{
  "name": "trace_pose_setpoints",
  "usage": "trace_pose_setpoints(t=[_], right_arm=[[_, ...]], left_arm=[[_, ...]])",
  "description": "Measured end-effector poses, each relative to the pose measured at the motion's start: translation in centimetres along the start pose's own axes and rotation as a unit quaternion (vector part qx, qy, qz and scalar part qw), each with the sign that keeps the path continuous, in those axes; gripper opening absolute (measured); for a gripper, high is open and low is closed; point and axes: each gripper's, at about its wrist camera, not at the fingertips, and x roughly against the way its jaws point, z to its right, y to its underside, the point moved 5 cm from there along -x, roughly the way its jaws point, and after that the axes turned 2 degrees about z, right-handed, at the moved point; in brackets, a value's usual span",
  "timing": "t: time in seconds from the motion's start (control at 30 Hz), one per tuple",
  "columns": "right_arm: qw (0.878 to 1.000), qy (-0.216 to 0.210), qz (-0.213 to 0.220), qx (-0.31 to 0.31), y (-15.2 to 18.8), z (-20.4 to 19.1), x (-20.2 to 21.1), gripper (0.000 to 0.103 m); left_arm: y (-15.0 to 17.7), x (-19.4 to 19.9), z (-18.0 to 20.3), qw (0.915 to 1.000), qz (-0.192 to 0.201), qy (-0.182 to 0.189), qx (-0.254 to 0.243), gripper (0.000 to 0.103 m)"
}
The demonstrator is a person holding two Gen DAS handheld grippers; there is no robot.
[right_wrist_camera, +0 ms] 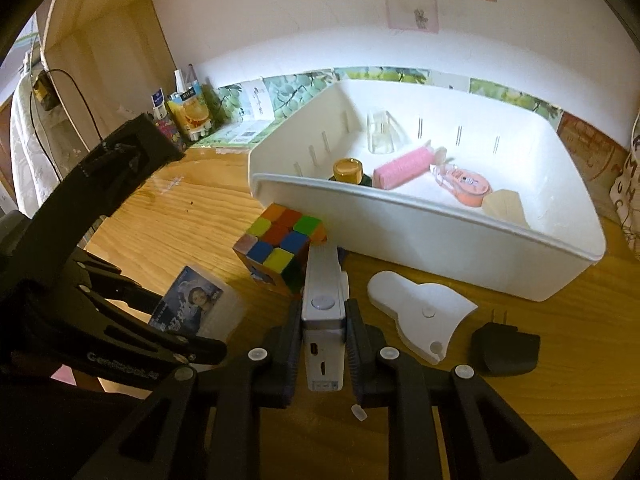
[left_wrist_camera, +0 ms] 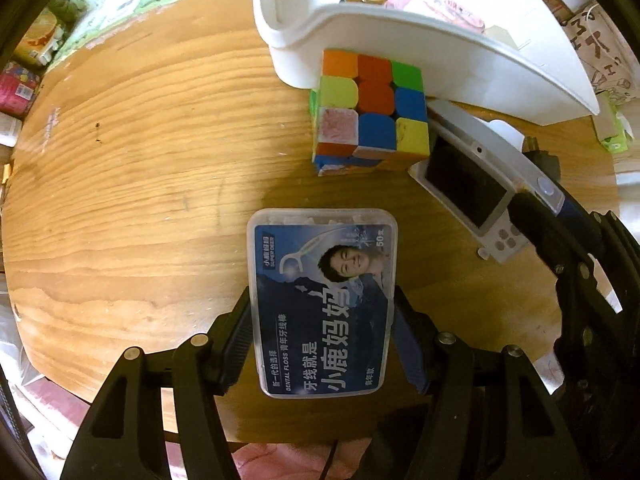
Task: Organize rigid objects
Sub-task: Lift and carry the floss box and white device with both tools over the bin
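My left gripper [left_wrist_camera: 322, 332] is shut on a clear dental floss box [left_wrist_camera: 322, 300] with a blue label, held above the wooden table [left_wrist_camera: 140, 160]. My right gripper [right_wrist_camera: 323, 328] is shut on a white compact camera [right_wrist_camera: 323, 312], held on its edge; it also shows in the left wrist view [left_wrist_camera: 466, 184]. A Rubik's cube [left_wrist_camera: 372, 108] stands against the white bin [left_wrist_camera: 440, 48]. In the right wrist view the floss box [right_wrist_camera: 192, 304] and cube [right_wrist_camera: 280, 248] sit left of the camera, and the bin [right_wrist_camera: 420, 216] is behind.
The bin holds a gold-capped bottle [right_wrist_camera: 347, 171], a pink roll [right_wrist_camera: 404, 168], an orange tape dispenser [right_wrist_camera: 466, 186] and a clear cup [right_wrist_camera: 380, 132]. A white flat plastic piece [right_wrist_camera: 420, 316] and a black plug adapter [right_wrist_camera: 506, 346] lie on the table at right. Packets [right_wrist_camera: 188, 116] stand by the wall.
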Motion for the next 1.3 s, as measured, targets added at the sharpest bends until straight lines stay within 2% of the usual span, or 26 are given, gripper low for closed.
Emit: trace_pose_setpoints(t=[0.33, 0.6, 0.63, 0.9, 1.03, 1.3], right_arm=[[0.999, 0.026, 0.030, -0.012, 0.0, 0.2, 3.1, 0.020], [0.997, 0.051, 0.053, -0.009, -0.1, -0.3, 6.0, 0.020], [0.997, 0.053, 0.055, -0.009, -0.2, -0.3, 6.2, 0.020], [0.994, 0.078, 0.070, -0.004, -1.5, 0.1, 8.6, 0.020], [0.992, 0.093, 0.085, -0.007, -2.7, 1.1, 9.7, 0.020], [0.986, 0.119, 0.119, -0.003, -6.2, 3.8, 10.9, 0.020]], left_arm=[[2.3, 3.5, -1.0, 0.9986, 0.053, 0.002, 0.008, 0.067], [3.9, 6.0, -1.3, 0.9966, 0.082, -0.008, -0.006, 0.067], [3.0, 6.2, -0.7, 0.9962, 0.086, -0.008, -0.008, 0.067], [2.2, 11.1, 0.3, 0.9904, 0.136, 0.001, -0.021, 0.067], [1.3, 12.7, 0.7, 0.9878, 0.153, 0.018, -0.023, 0.067], [-1.8, 15.8, 2.4, 0.9796, 0.196, 0.004, -0.045, 0.067]])
